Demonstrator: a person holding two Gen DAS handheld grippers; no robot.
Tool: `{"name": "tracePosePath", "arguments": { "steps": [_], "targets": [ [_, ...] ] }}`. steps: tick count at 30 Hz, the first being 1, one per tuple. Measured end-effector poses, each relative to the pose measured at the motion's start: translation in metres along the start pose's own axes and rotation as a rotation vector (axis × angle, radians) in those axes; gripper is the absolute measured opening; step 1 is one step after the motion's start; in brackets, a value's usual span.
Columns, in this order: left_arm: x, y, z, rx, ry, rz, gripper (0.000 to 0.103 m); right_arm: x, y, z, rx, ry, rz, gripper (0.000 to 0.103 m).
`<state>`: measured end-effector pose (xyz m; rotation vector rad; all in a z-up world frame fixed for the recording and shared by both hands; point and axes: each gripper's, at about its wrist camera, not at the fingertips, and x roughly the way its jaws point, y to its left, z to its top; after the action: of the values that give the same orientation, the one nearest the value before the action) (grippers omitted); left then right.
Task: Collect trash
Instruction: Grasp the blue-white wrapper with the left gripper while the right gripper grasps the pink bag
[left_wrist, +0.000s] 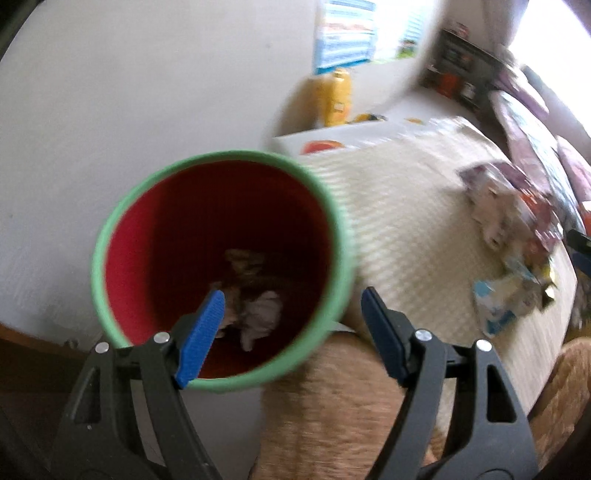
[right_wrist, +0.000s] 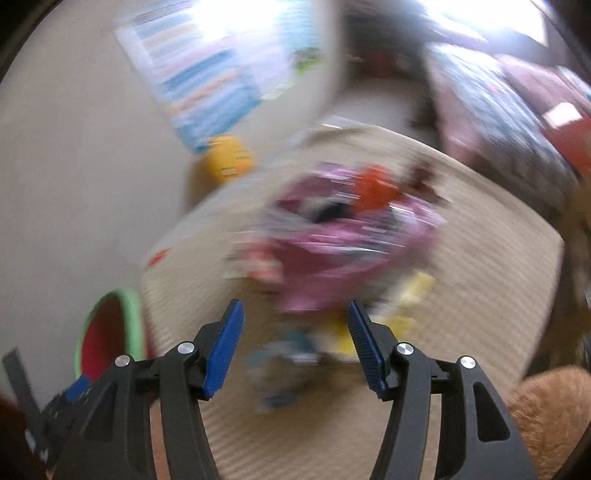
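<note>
A bin (left_wrist: 122, 236) with a green rim and red inside stands on the floor by the bed; crumpled trash (left_wrist: 255, 314) lies at its bottom. My left gripper (left_wrist: 291, 314) is open and empty, just above the bin's near rim. On the cream bedspread (left_wrist: 399, 221) lies a pile of wrappers (left_wrist: 509, 206) and a blue-and-white packet (left_wrist: 495, 302). My right gripper (right_wrist: 295, 332) is open and empty above the blurred purple wrapper pile (right_wrist: 332, 251) and yellow and blue scraps (right_wrist: 340, 339). The bin (right_wrist: 129, 314) shows at lower left there.
A yellow bottle (left_wrist: 336, 96) stands by the wall under a blue poster (left_wrist: 343, 33). A tan fuzzy blanket (left_wrist: 332, 413) lies at the bed's near edge. Dark shelves (left_wrist: 458, 66) with items stand at the far right.
</note>
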<state>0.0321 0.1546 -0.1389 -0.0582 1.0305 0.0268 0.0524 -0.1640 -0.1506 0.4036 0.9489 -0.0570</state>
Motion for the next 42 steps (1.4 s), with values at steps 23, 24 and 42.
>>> {"name": "tracePosePath", "arguments": {
  "steps": [23,24,42],
  "targets": [
    [0.070,-0.212,-0.008,0.440,0.169,-0.247,0.036,-0.004,-0.110,-0.016,0.255,0.023,-0.013,0.057],
    [0.066,-0.206,-0.009,0.426,0.163,-0.246,0.036,-0.003,-0.110,-0.016,0.264,0.027,-0.003,0.057],
    [0.015,-0.156,-0.030,0.301,0.156,-0.248,0.036,0.058,-0.042,0.053,0.215,0.140,0.006,0.067]
  ]
}}
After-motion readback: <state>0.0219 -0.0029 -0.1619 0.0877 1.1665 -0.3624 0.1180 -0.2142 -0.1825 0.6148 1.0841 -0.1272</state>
